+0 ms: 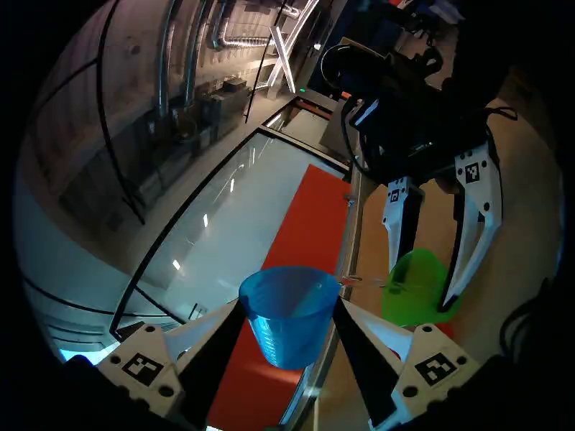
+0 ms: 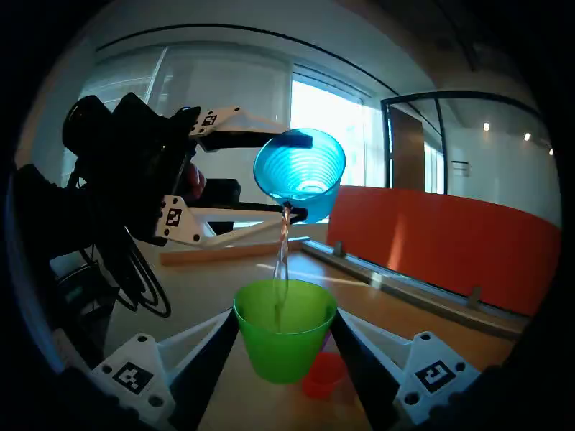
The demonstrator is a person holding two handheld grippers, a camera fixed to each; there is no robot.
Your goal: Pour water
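Observation:
My left gripper [image 1: 291, 312] is shut on a blue cup [image 1: 290, 316], which it holds tipped over. In the right gripper view the blue cup [image 2: 300, 174] hangs above, mouth toward the camera, and a thin stream of water [image 2: 280, 251] falls from its rim into a green cup [image 2: 284, 330]. My right gripper [image 2: 285, 337] is shut on that green cup, holding it upright. In the left gripper view, the right gripper [image 1: 431, 284] and the green cup [image 1: 417, 287] sit just beyond and to the right of the blue cup.
A wooden table [image 2: 215, 287] lies below, edged by an orange partition [image 2: 460, 237] on a metal rail. A small red cup [image 2: 322, 375] stands on the table under the green cup. Glass walls [image 1: 215, 215] rise behind. Cables [image 2: 136, 280] hang from the left gripper.

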